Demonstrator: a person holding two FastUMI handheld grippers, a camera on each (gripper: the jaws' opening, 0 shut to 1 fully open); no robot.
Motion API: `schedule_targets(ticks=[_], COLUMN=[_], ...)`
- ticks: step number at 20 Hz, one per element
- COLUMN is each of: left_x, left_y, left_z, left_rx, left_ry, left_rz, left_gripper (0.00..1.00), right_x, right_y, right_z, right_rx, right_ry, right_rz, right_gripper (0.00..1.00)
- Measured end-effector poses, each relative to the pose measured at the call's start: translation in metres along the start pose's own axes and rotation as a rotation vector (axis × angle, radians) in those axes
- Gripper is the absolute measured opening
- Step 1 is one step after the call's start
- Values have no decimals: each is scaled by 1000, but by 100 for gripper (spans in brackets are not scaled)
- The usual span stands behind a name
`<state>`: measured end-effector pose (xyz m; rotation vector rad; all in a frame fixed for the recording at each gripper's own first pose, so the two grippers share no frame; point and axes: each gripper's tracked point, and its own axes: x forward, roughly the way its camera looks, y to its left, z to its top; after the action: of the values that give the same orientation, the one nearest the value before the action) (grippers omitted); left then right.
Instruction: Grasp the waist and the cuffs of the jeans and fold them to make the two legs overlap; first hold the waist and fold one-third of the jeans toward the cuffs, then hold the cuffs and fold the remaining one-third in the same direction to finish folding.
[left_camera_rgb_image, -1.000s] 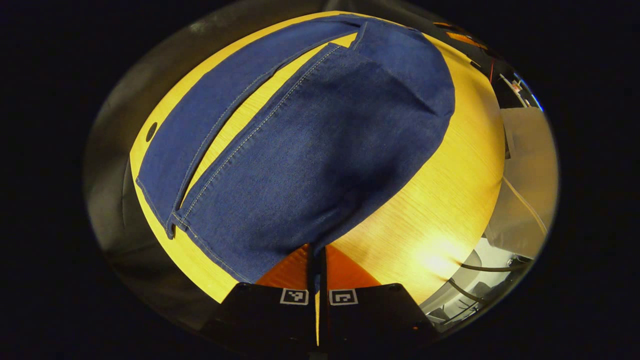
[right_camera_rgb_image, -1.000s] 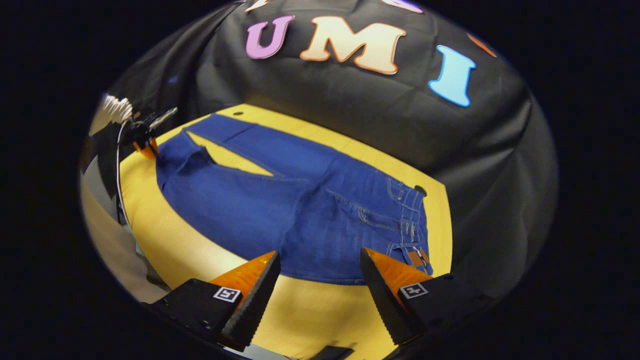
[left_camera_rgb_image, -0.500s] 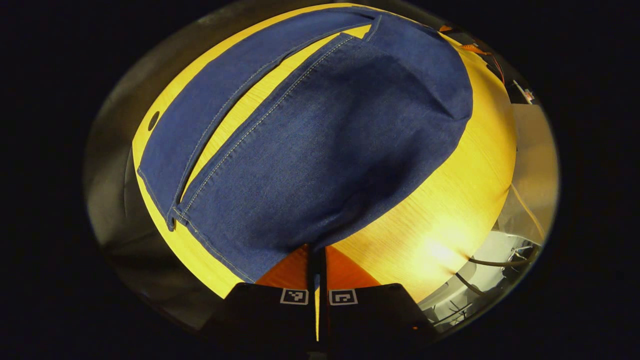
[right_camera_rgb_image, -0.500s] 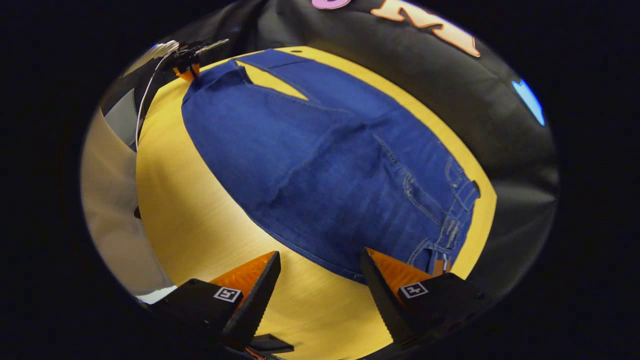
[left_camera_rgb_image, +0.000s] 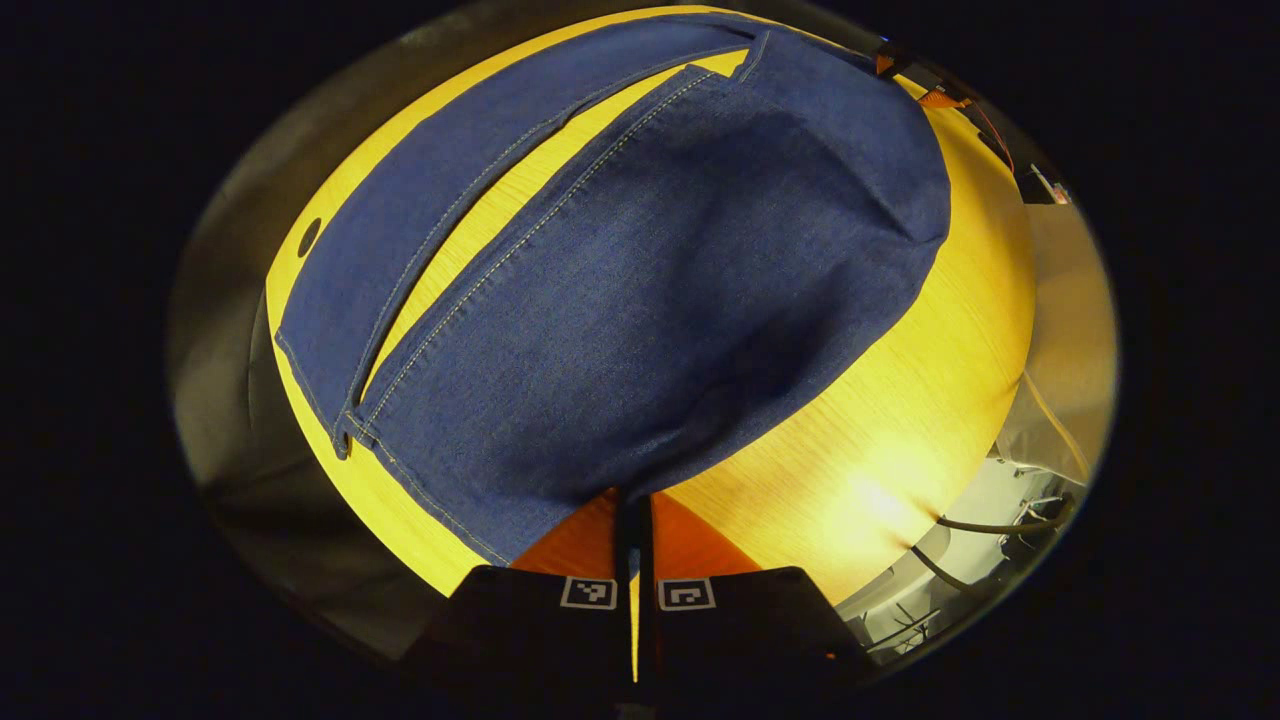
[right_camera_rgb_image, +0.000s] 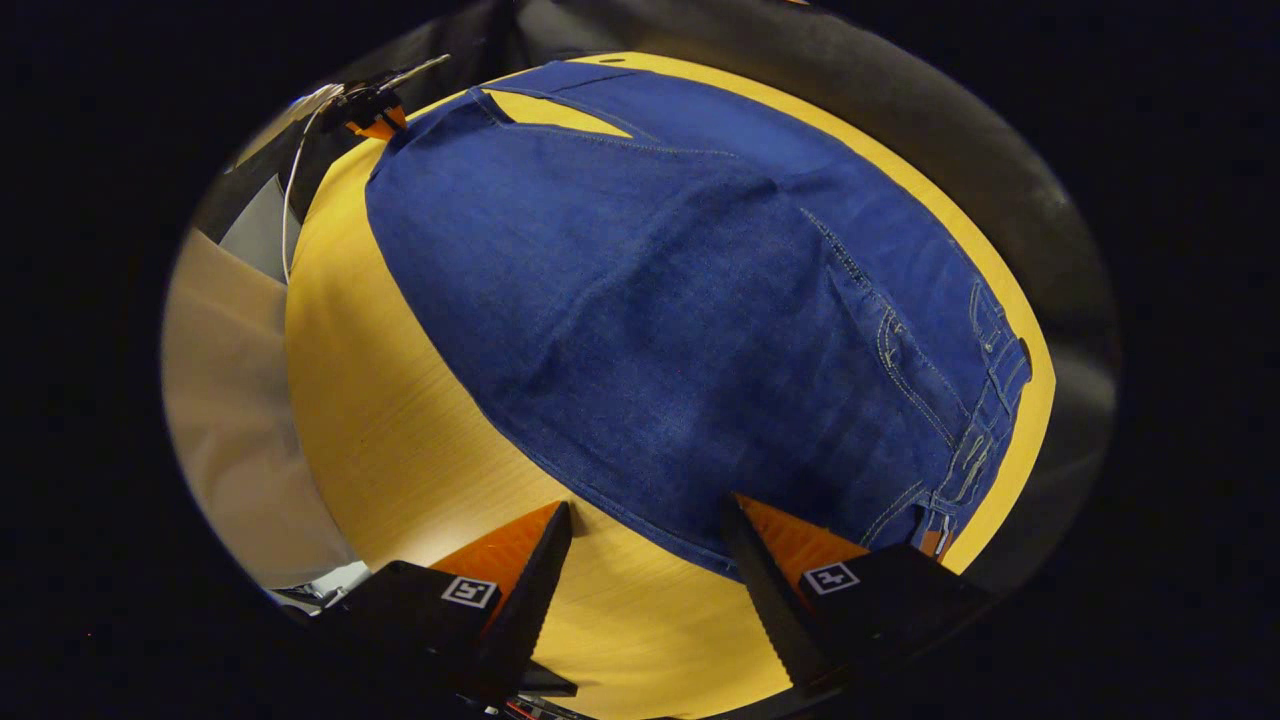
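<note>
left gripper view: the left gripper (left_camera_rgb_image: 634, 515) sits at the bottom of the picture with its two orange fingers pressed together, clenched on the near edge of the jeans (left_camera_rgb_image: 640, 290) at the cuff end of the nearer leg. the denim rises from that pinch and spreads away across the yellow wooden surface (left_camera_rgb_image: 900, 420). the nearer leg lies broad in the middle; the farther leg (left_camera_rgb_image: 400, 250) runs along its left side, and a narrow wedge of bare surface shows between the two. both cuff hems meet at the lower left, near the surface's edge. a small dark hole (left_camera_rgb_image: 309, 237) marks the surface just beyond the farther leg. at the far top right, the other gripper (left_camera_rgb_image: 935, 92) shows small beside the waist end.

right gripper view: the right gripper (right_camera_rgb_image: 645, 545) is released, its two orange fingers well apart and low over the surface (right_camera_rgb_image: 400, 420). the left finger (right_camera_rgb_image: 515, 560) is over bare wood; the right finger (right_camera_rgb_image: 785, 560) is at the near edge of the jeans (right_camera_rgb_image: 680, 300), close to the waist corner. whether it touches the cloth cannot be told. the waistband (right_camera_rgb_image: 985, 400) with its belt loops and pocket stitching curves along the right. the legs stretch away to the upper left, where the left gripper (right_camera_rgb_image: 375, 112) pinches the cuff.
</note>
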<state>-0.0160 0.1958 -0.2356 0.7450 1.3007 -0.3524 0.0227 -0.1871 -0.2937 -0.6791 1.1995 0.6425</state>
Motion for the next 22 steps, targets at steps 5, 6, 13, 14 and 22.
schedule_targets(ticks=[5, 6, 13, 14, 22], left_x=[0, 1, 0, 0, -2], left_y=[0, 1, 0, 1, 2], left_z=[1, 1, 0, 0, 2], left_rx=[-11, -12, -24, -32, -184], left_ry=[-6, -6, -15, -22, -129], left_rz=[-2, -2, -5, -1, 95], left_gripper=[1, 1, 1, 1, 0], right_x=[1, 0, 0, 2, 3], right_y=[-2, -2, -15, -13, -11], right_z=[1, 0, 22, 21, 13], right_rx=[3, 4, -35, -32, 63], right_ry=[27, 28, 53, 61, 20], right_rz=[-2, -2, -16, -20, -92], right_gripper=[94, 94, 37, 27, 10])
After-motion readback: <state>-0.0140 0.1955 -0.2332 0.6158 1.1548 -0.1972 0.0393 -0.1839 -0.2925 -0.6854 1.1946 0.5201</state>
